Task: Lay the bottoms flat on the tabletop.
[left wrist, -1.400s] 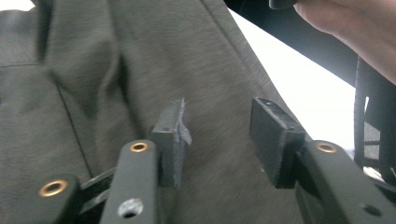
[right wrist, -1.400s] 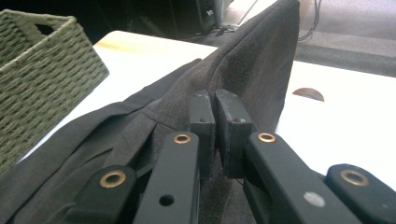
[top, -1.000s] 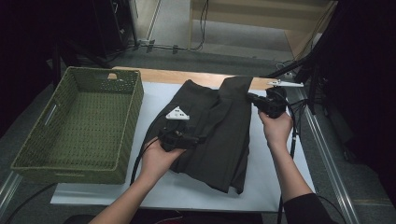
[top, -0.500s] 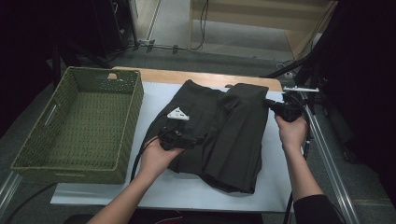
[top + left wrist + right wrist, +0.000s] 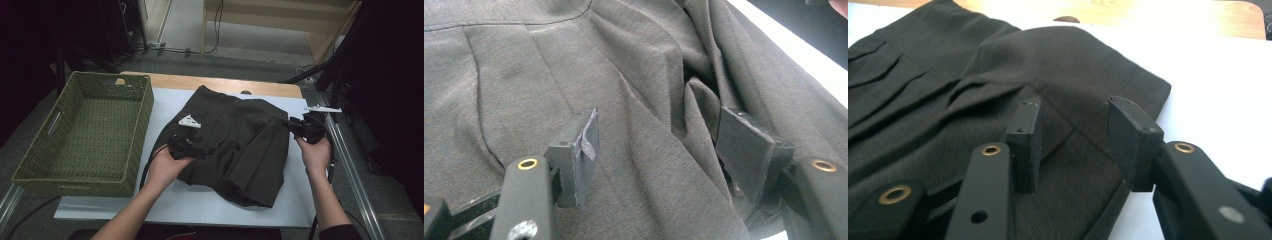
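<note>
The right tongs (image 5: 292, 126) had just opened, dropping the dark skirt (image 5: 240, 145) flap they had carried outward; the cloth lay loose between their jaws. The left tongs (image 5: 200, 150), half open, rested on pleats, gripping nothing. That unfolding looked finished.

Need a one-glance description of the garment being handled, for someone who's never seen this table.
On the white mat covering the table, right of the green woven basket, lies a dark pleated skirt. It is the only cloth there, spread flat, with a small white tag near its left edge.

Both grippers (image 5: 200, 150) (image 5: 292, 126) open, low
</note>
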